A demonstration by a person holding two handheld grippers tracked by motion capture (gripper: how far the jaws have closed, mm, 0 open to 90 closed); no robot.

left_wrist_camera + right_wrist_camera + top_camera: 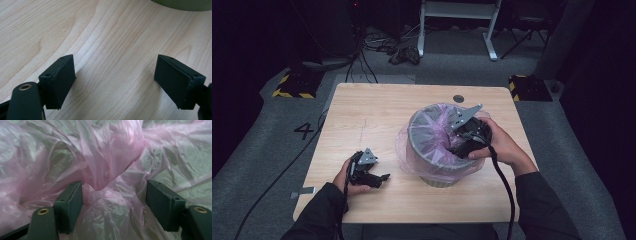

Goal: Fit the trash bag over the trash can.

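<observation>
The right claw [457, 146] reaches down over the rim into the round grey waste bin [422, 150] that stands right of centre on the light wooden table [377, 110], with the person's right hand [499, 145] wrapped around it from the bin's right side. In the right gripper view its two black jaws stand wide apart, and between them lies crumpled film of the thin pink translucent plastic bag [107, 170] that lines the bin; the film bulges up in a fold between the pads, but they do not press on it. The bag's edge is draped over the bin's rim and hangs loosely down the outer wall, most of all on the left side [404, 145]. The left claw [379, 178] rests low over the table near its front left corner, held in the left hand [346, 179] and pointing towards the bin, just beside it but apart from it. In the left gripper view its jaws are spread wide with nothing but bare wood grain between them, and the bin's base shows at the top edge [182, 3]
</observation>
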